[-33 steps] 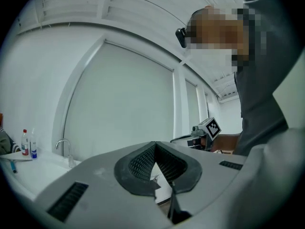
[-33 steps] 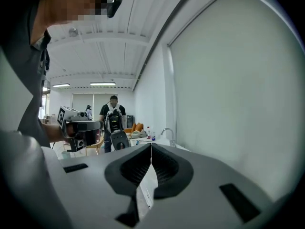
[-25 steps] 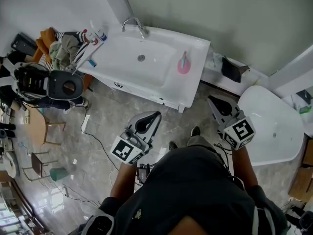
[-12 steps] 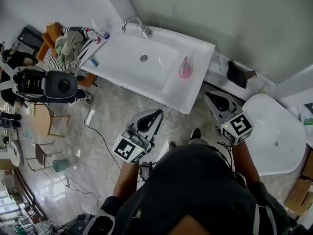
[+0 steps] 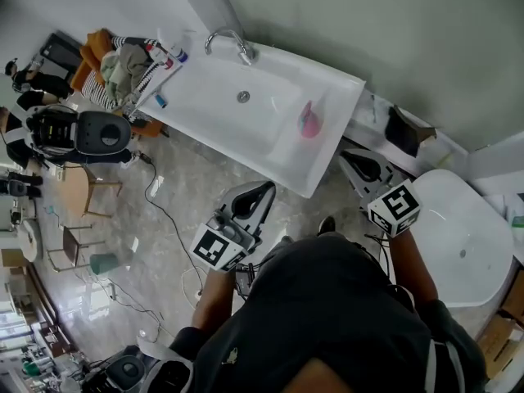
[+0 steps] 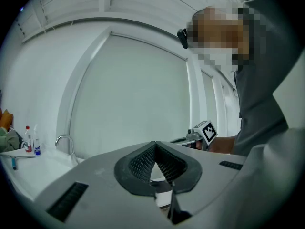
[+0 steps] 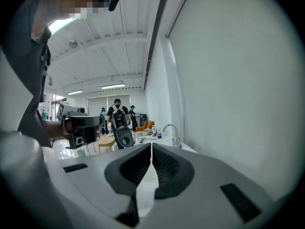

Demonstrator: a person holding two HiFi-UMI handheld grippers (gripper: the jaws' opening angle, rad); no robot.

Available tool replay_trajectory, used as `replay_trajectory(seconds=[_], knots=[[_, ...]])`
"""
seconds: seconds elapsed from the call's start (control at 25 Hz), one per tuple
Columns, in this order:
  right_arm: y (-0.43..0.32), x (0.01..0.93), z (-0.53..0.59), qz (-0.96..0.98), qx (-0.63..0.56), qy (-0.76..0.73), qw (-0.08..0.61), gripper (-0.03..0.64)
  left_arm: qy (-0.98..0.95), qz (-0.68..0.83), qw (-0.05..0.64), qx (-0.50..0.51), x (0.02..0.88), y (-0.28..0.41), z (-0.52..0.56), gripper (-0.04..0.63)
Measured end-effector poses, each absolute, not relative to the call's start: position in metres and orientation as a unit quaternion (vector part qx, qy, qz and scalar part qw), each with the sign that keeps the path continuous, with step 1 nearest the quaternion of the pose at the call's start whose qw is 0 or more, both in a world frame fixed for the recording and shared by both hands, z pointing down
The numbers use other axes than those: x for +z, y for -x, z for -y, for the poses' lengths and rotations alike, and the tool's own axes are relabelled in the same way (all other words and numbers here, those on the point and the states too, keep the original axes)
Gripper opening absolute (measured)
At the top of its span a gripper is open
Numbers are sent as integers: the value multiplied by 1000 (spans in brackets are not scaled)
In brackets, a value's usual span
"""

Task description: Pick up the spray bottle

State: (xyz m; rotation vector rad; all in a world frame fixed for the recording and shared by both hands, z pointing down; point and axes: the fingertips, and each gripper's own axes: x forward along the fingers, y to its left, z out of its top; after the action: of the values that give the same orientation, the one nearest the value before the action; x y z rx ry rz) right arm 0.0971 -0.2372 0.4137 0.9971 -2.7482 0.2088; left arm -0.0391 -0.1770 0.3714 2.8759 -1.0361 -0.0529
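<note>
The pink spray bottle point(image 5: 309, 121) sits on the right part of the white sink point(image 5: 221, 97), near its right end and well apart from the faucet point(image 5: 229, 39). In the head view its long axis runs roughly from 12 to 6 o'clock, with a teal streak along it. Whether it stands upright or lies flat, and which way the nozzle points, is too small to tell. The left gripper point(image 5: 264, 188) has its jaws pressed together on nothing, and the bottle lies at about its 1 o'clock. The right gripper point(image 5: 348, 155) is likewise closed and empty, just off the sink's right corner, with the bottle at about its 10 o'clock. Neither touches the bottle. Since a second ago the sink has slid toward 4 o'clock in the head view and now lies closer to both grippers. The right one has gone from well clear of the sink's corner to just beside it. Only the head view shows the spray bottle. The left gripper view shows the faucet and two small bottles point(image 6: 32, 142) at 9 o'clock, plus the right gripper's marker cube point(image 6: 208, 130) at 3 o'clock. The right gripper view alone shows people standing in the far room at 10 o'clock.
</note>
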Motion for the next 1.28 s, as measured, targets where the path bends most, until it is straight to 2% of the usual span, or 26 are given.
replay_trajectory(seconds=[0.28,0.64,0.96,1.28], knots=[[-98,425,246,935,81,-324,117,9,-941,334,49,-22,372,29,185,5],[-74,428,265,926,89,-353,100,9,-951,303,48,-28,374,63,214,5],[-45,437,282,913,90,-384,107,9,-959,277,46,-48,377,100,246,5],[-37,447,292,910,83,-384,130,10,-966,250,55,-49,391,102,264,5]])
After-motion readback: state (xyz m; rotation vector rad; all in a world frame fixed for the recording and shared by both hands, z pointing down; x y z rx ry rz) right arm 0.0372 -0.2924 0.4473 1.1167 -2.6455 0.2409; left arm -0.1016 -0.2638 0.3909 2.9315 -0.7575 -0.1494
